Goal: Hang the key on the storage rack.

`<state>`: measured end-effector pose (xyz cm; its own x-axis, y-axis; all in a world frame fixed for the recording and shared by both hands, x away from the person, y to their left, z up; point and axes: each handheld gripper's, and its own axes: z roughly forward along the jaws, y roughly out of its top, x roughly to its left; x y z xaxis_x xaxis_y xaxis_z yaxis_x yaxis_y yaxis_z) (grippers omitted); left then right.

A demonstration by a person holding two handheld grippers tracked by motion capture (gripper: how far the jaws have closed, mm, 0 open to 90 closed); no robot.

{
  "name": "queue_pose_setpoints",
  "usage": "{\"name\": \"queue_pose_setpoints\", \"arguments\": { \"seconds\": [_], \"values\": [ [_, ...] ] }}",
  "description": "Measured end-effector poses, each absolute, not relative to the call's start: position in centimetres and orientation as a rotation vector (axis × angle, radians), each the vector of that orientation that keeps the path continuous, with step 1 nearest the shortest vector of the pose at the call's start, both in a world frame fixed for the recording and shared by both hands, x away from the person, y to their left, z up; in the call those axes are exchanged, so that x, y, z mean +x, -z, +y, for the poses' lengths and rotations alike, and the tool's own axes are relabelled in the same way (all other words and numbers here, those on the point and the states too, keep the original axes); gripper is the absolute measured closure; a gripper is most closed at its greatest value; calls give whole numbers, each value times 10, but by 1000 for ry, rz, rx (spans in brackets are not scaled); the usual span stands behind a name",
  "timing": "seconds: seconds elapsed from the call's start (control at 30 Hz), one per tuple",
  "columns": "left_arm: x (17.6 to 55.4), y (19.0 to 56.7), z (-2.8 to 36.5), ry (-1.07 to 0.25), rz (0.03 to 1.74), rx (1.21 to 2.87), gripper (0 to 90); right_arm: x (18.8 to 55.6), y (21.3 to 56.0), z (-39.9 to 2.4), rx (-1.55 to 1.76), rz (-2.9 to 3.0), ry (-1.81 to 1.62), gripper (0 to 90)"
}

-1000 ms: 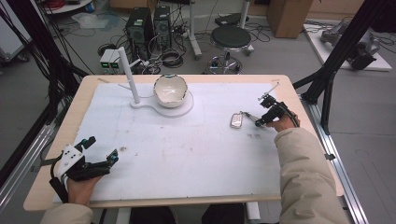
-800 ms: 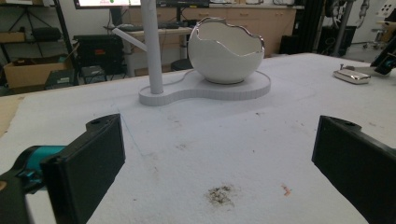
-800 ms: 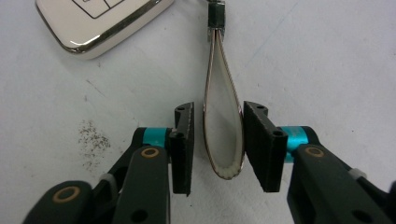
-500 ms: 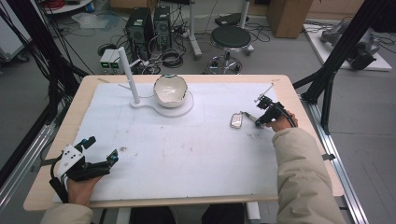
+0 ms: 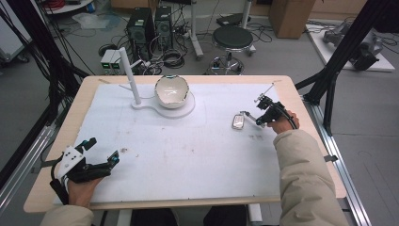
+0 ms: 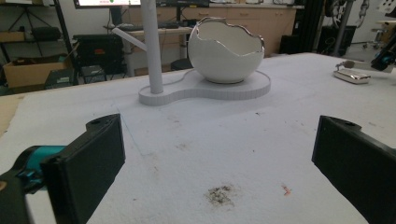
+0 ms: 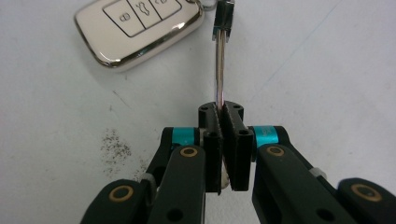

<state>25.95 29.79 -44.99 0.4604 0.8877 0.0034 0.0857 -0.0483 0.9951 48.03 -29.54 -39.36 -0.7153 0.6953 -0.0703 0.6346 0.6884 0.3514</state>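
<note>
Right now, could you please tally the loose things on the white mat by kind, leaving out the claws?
Car key fob, with the strap pinched in the right claw: 1
Eggshell-shaped bowl: 1
White stand with post, under the bowl: 1
Total: 3

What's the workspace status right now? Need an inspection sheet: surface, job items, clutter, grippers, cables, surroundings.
Surface: white mat on a wooden table; small dark smudges on it.
Job's things: car key fob flat on the mat, its metal ring or strap pinched; white eggshell-shaped bowl on a white stand with an upright post.
Clutter: nothing seen.
Grippers: right gripper shut on the ring; left gripper open, near the front left edge.
Cables: tangled on the floor behind the table.
Surroundings: stool, computer towers, black frame posts.
</note>
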Motion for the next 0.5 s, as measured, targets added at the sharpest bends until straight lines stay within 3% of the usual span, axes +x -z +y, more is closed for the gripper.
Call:
{"name": "queue_pose_setpoints", "arguments": {
  "seconds": [0.33,0.5],
  "values": [
    [262,448,300,-795,924,1479,30,457,368,-298,1071,2655,-582,875],
    [269,428,294,-771,869,1509,29,435,348,-298,1002,2629,-708,875]
  ]
}}
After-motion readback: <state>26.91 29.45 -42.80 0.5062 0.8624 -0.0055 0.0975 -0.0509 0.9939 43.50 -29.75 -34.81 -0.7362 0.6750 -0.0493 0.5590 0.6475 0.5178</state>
